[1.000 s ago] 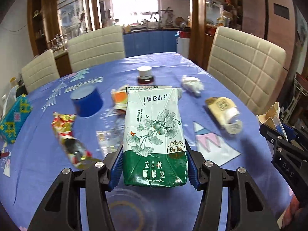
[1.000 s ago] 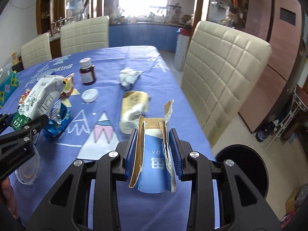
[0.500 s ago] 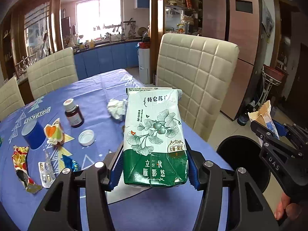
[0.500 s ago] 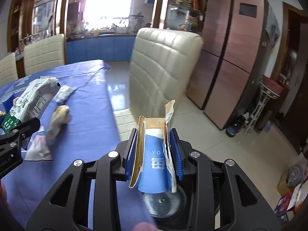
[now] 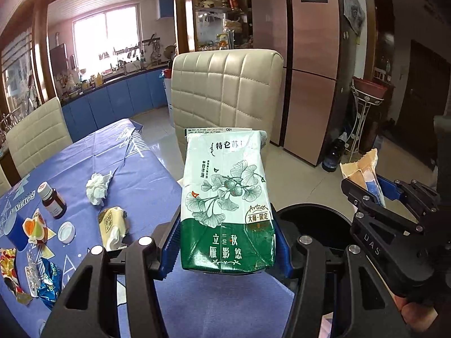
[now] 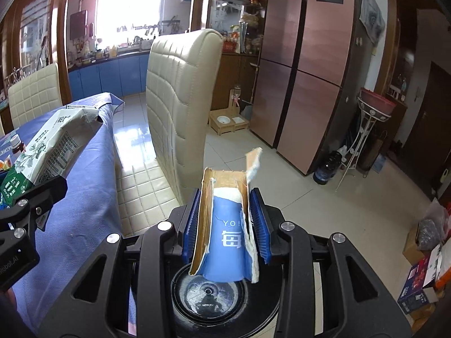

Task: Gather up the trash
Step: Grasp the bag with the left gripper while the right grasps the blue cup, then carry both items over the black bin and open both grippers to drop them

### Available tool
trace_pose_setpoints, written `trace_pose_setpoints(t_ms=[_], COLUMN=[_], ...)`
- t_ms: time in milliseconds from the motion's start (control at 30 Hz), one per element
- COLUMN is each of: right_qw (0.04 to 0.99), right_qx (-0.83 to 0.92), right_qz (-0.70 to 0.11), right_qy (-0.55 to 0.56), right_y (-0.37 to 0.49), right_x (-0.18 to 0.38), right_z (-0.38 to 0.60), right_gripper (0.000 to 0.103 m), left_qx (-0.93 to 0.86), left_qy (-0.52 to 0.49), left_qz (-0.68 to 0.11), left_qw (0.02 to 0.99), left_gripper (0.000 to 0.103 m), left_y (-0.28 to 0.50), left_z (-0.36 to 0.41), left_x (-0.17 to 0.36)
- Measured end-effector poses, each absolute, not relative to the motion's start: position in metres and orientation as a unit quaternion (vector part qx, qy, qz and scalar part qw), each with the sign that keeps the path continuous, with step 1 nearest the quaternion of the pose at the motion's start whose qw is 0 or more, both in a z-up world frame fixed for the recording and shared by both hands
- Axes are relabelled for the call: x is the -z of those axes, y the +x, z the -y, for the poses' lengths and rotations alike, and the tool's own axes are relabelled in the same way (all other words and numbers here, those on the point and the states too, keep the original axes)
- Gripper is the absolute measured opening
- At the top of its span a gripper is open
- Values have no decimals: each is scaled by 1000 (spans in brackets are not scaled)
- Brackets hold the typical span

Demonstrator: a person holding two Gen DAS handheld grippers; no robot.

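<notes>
Torn blue carton (image 6: pixel 229 242) sits upright between the right gripper (image 6: pixel 225 225) pads, long axis running along the fingers, torn brown flap pointing away from the wrist. Its lower end hangs directly over the open mouth of the black bin (image 6: pixel 214 293) on the floor, no table under it. Right jaws have just been opening slightly; the blue pads look to be touching both flanks of the carton, so I read it as pinched, but lightly.

Green-and-white milk carton (image 5: pixel 227 202) is clamped across its lower green band by the left gripper (image 5: pixel 227 239), pads pressed on both sides, long axis also along the fingers, top end away from the wrist. It hangs over the near right corner of the table (image 5: pixel 135 169), with the bin rim (image 5: pixel 315 211) just to its right and lower down. So the bin lies rightward of the left fingers, not beneath them.

Judgement: right hand is the nearer one and already lined up for a drop; left needs a sideways shift past the table edge first. Right gripper body (image 5: pixel 394 225) occupies that side, so clash risk if both go at once.

Remaining on the table: crumpled tissue (image 5: pixel 97 186), brown bottle (image 5: pixel 52 200), white cap (image 5: pixel 66 232), yellow wrapper (image 5: pixel 111 225), foil wrappers (image 5: pixel 49 281) near the left edge.
</notes>
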State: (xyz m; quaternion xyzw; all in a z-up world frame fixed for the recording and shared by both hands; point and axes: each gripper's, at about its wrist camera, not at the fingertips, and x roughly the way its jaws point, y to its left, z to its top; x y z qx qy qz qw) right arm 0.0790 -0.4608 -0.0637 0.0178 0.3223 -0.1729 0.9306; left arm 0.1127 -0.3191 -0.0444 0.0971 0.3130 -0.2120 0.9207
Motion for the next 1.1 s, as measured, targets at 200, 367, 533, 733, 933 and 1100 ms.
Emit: trace_pose_setpoints(t_ms=[200,367,533,733,933,1100], right_qw=[933,931,927,924,921,918], right_qx=[181,193,204,219,230,237], right_qz=[-310,-309,-312,-310,-309,-311], right_qy=[23,23,37,43,53,61], right_y=[79,76,72,62,54,47], right_x=[65,68,72,74,78,79], right_z=[473,484,501,516,528,538], right_gripper=[78,78,79,82,82,83], left_qx=[221,231,244,263,272,269], left_qy=[103,106,113,121,126,114], left_qz=[-316,-320,-322,-327,-322,-316], left_qw=[917,913,908,900,898,902], left_gripper=[54,54,54,54,54,77], left_y=[115,113,111,106,101,100], left_z=[337,352,370,392,406,407], left_x=[47,48,50,54,53,51])
